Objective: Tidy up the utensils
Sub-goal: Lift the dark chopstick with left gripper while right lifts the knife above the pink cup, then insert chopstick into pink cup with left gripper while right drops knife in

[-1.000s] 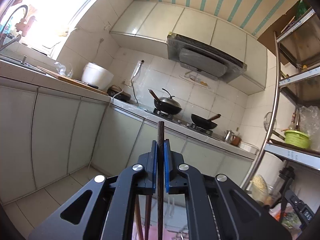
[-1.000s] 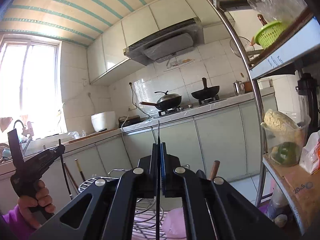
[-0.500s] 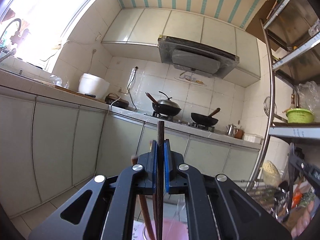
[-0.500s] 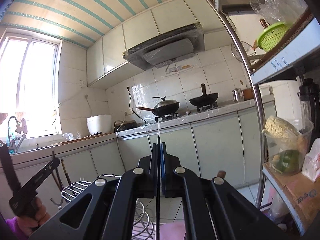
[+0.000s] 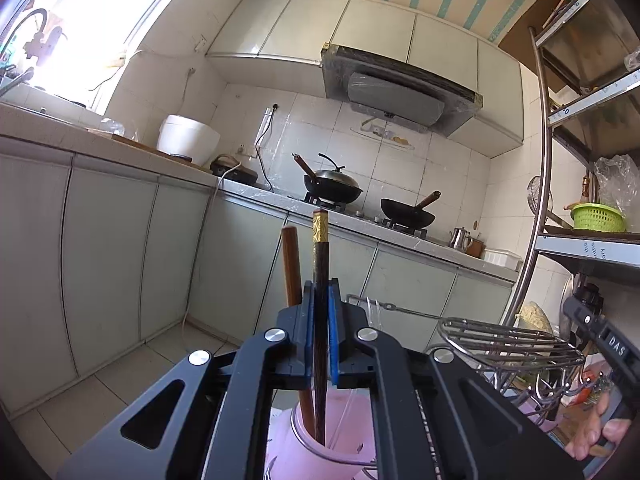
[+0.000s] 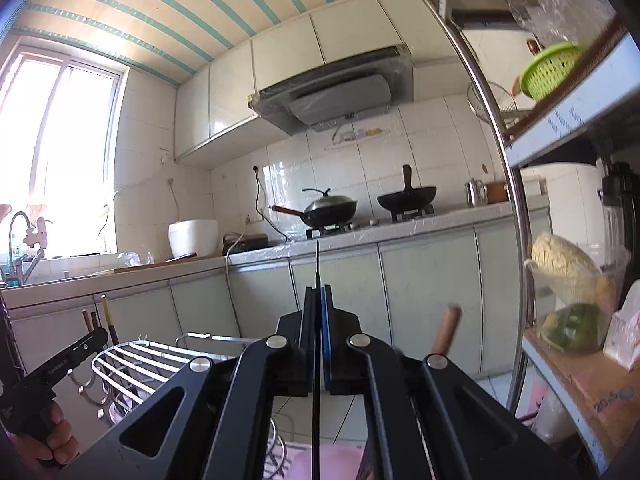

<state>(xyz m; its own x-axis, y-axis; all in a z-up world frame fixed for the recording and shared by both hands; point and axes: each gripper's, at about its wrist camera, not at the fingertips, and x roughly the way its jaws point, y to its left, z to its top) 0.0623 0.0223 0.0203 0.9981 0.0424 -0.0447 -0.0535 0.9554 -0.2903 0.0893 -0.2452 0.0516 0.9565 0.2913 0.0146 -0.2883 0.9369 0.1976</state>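
Chopstick going into a pink cup, thin dark utensil clamped upright

A dark chopstick (image 5: 320,264) with a gold band is standing upright, its lower end inside the pink cup (image 5: 308,452) beside a brown chopstick (image 5: 291,268); the left claw (image 5: 321,320) is clamping it. The right claw (image 6: 318,332) is pinching a thin dark utensil (image 6: 317,268) upright, with a wire rack (image 6: 152,360) sitting to its left.

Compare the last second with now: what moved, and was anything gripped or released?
The left claw came down with its dark chopstick, whose lower end now sits inside the pink cup beside a brown chopstick. The wire rack has come into the left view. Nothing was gripped or released: the left claw stays shut on the chopstick, the right claw on a thin black rod.
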